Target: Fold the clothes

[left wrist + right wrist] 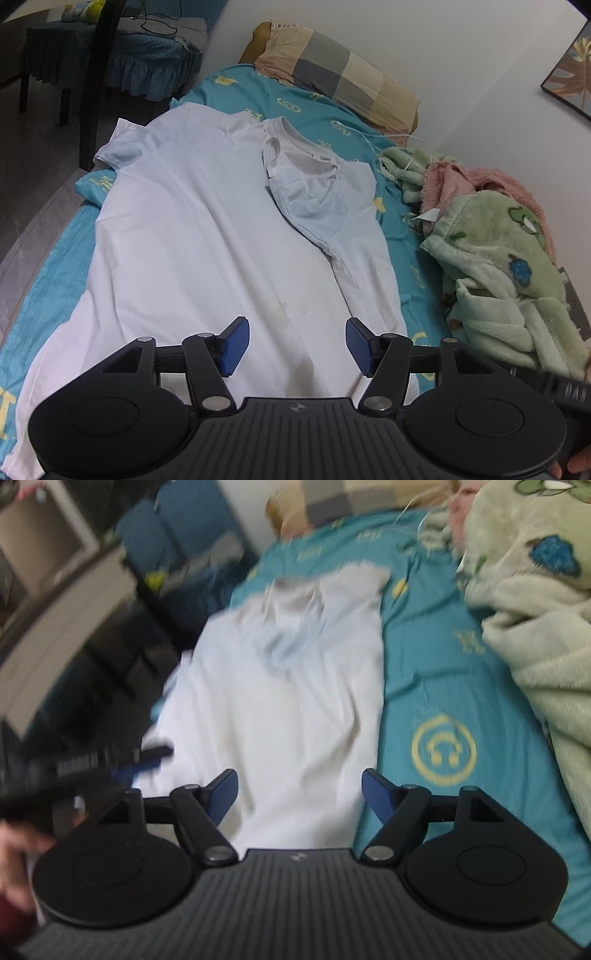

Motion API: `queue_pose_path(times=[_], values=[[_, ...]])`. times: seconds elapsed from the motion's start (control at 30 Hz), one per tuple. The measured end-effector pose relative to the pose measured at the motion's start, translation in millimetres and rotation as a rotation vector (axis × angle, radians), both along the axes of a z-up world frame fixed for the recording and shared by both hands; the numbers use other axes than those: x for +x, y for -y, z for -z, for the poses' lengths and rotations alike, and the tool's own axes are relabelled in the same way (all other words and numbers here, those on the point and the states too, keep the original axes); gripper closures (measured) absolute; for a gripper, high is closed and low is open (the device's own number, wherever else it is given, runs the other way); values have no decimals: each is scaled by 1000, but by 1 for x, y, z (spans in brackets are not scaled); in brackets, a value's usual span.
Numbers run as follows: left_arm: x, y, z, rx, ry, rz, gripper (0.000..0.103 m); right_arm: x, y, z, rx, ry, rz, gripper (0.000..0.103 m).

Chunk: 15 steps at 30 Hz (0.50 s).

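Mostly flat white T-shirt (207, 229) — one sleeve folded in, both grippers' fingers (235, 347) wide, empty.

left claw (297, 345): black ribbed housing, two round black discs, silver pivot screws, blue ribbed pads (234, 345) | right claw (299, 795): built alike, blue pads (376, 794) | dark red sleeve (11, 930) seen left of the right claw's housing

light: dim, even — left wrist: sharp | right wrist: motion-blurred — fisheye edges
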State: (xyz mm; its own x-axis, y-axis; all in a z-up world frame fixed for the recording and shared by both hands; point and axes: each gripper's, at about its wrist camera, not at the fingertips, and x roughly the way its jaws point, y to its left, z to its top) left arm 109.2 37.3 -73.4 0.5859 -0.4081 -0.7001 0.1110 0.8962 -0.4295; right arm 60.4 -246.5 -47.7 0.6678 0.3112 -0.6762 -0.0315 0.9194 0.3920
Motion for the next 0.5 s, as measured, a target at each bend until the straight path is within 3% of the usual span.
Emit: queue_pose_path(times=[0.1,0.23,0.37,0.5], values=[[14,12,3,31,1,7,43,10,12,17,21,46,100,27],[49,40,15,21,-21,4,42,13,26,29,-25,44,151,27],[91,75,39,86,-9,-31,47,15,44,31,-18,77,206,27],[127,96,65,25,-26,-48,52,23,61,40,40,53,258,27]])
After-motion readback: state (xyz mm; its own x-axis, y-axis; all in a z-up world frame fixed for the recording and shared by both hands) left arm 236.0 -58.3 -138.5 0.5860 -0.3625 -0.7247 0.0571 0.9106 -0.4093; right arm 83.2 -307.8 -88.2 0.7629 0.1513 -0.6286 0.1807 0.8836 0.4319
